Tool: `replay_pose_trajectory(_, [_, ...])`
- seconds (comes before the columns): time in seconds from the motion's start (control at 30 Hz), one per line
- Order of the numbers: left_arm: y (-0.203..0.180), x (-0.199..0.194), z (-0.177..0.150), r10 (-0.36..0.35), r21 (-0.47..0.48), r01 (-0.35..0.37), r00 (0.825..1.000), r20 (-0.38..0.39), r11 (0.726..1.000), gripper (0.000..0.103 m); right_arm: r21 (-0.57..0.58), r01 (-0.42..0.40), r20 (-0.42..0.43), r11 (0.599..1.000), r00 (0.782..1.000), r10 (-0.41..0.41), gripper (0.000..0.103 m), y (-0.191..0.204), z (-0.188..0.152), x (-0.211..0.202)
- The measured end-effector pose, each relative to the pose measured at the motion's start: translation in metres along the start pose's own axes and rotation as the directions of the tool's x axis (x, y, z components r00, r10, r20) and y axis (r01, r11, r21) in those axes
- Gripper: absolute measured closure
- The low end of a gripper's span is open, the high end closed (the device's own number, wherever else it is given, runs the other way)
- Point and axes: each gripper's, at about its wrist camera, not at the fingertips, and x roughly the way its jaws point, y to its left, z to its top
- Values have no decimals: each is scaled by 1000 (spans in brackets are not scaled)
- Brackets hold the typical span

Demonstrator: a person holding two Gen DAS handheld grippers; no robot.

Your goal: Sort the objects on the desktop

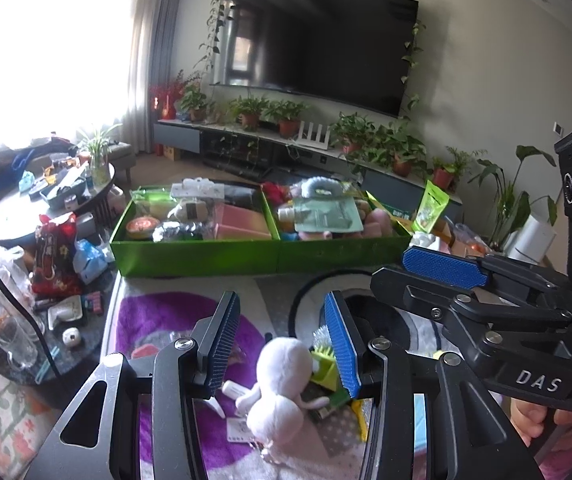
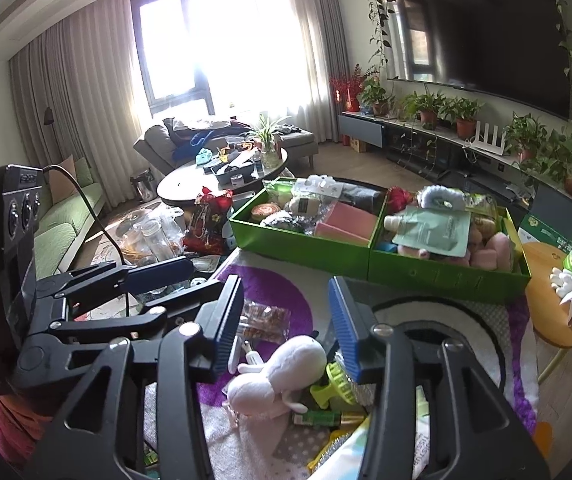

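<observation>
A white plush toy (image 1: 278,384) lies on the rug below my open left gripper (image 1: 282,344), between its blue pads and apart from them. It also shows in the right wrist view (image 2: 282,372) under my open right gripper (image 2: 286,324). A yellow-green hair clip (image 2: 336,384) and a small green bottle (image 2: 322,417) lie beside the toy. A snack packet (image 2: 264,320) lies further ahead. Two green boxes (image 1: 262,256) full of sorted items stand beyond. The right gripper also shows in the left wrist view (image 1: 442,268), its blue pad above the rug.
A round dark coffee table (image 2: 190,188) with clutter stands behind to the left. A red bag (image 1: 54,256) and glass jars (image 2: 154,236) sit left of the boxes. A small round wooden table (image 2: 554,280) stands at the right. A TV cabinet with potted plants (image 1: 286,120) lines the wall.
</observation>
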Motion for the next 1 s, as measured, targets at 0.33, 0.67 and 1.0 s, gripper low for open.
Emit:
replay_pose_trajectory(0.33, [0, 25, -42, 16, -18, -18, 996, -92, 1000, 58, 45, 10, -60, 999, 998, -7, 58, -16, -26, 11])
replay_pose_trajectory(0.67, [3, 42, -76, -2, -48, -6, 985, -172, 999, 58, 81, 7, -125, 997, 992, 3, 58, -25, -47, 31])
replay_pose_trajectory(1.0, [4, 61, -100, -3, -47, -8, 972, -236, 999, 58, 100, -4, -170, 995, 985, 21, 58, -24, -58, 47])
